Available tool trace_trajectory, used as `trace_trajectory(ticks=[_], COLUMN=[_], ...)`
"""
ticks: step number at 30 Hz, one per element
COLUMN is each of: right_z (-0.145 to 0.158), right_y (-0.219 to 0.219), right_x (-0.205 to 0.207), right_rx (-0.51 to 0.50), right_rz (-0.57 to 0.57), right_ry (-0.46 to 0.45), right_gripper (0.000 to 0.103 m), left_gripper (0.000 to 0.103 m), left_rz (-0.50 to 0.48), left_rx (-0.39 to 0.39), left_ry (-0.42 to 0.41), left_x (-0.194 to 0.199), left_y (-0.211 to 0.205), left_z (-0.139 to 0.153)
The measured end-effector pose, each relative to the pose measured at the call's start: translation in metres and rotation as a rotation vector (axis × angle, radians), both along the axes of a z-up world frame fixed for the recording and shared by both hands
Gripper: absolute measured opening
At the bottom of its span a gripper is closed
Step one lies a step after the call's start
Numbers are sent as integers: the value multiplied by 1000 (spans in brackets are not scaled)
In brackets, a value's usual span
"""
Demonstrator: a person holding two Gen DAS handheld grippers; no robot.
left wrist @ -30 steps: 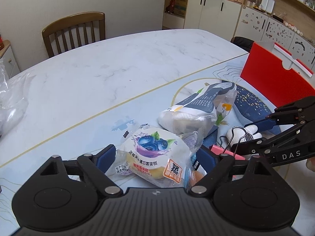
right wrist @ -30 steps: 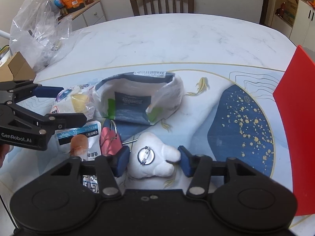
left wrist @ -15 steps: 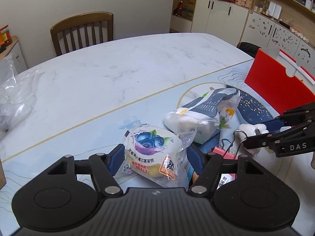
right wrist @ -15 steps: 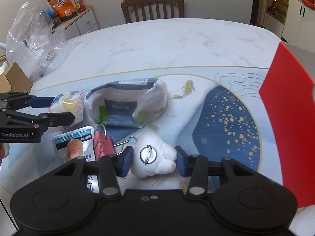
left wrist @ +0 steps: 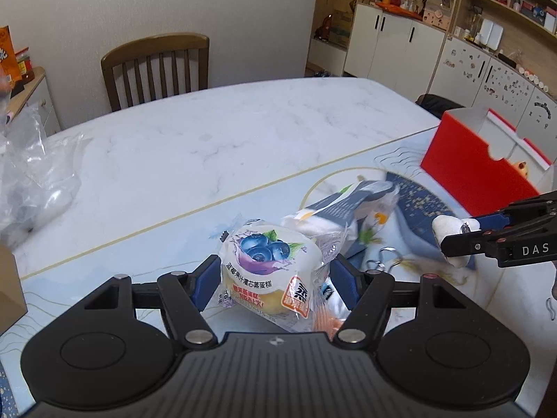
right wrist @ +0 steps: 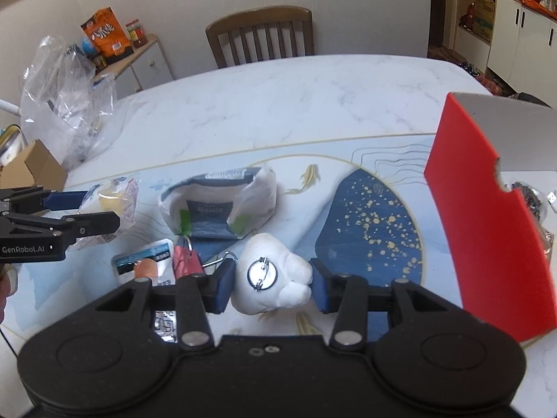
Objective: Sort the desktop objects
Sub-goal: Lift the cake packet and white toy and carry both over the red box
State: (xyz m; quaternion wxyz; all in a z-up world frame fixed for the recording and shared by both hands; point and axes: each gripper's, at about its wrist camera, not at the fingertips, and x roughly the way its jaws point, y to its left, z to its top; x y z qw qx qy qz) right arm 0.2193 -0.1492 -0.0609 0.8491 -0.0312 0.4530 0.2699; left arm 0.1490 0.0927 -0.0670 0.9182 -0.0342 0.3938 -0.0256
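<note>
My left gripper (left wrist: 275,278) is shut on a blueberry cake packet (left wrist: 268,271) and holds it above the table; both show at the left of the right wrist view, gripper (right wrist: 87,209) and packet (right wrist: 115,198). My right gripper (right wrist: 271,284) is shut on a white plush brooch (right wrist: 271,278) with a round metal pin back, lifted off the mat; it also shows in the left wrist view (left wrist: 449,233). A blue-white snack bag (right wrist: 219,205), a pink binder clip (right wrist: 186,261) and a sausage packet (right wrist: 146,264) lie on the mat.
A red-sided box (right wrist: 487,216) stands open at the right, with items inside. Crumpled clear plastic bags (right wrist: 66,97) and a cardboard box (right wrist: 34,167) sit at the table's left. A wooden chair (right wrist: 259,35) stands at the far edge.
Both grippers have risen from the table with their loads: the left with the blueberry cake packet, the right with the white brooch. The red box now shows its open top.
</note>
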Motion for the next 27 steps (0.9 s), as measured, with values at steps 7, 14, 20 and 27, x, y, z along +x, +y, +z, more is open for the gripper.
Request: trace_trajectory(ticks=[7, 14, 20, 27], right_z=[23, 45, 58, 75], right_y=[-14, -33, -55, -88], right_x=[-9, -17, -22, -24], right_rx=[17, 28, 33, 39], right_rz=[-8, -7, -17, -40], right_ry=[-20, -45, -54, -74], right_gripper=[44, 44, 44, 44], left_gripper=[68, 68, 68, 68], left_rz=[-6, -56, -90, -144], left_rx=[-24, -31, -38, -63], left_ry=[-20, -45, -55, -64], left_x=[-9, -18, -22, -19], left_y=[-20, -47, -73, -105], left_z=[27, 50, 64, 75])
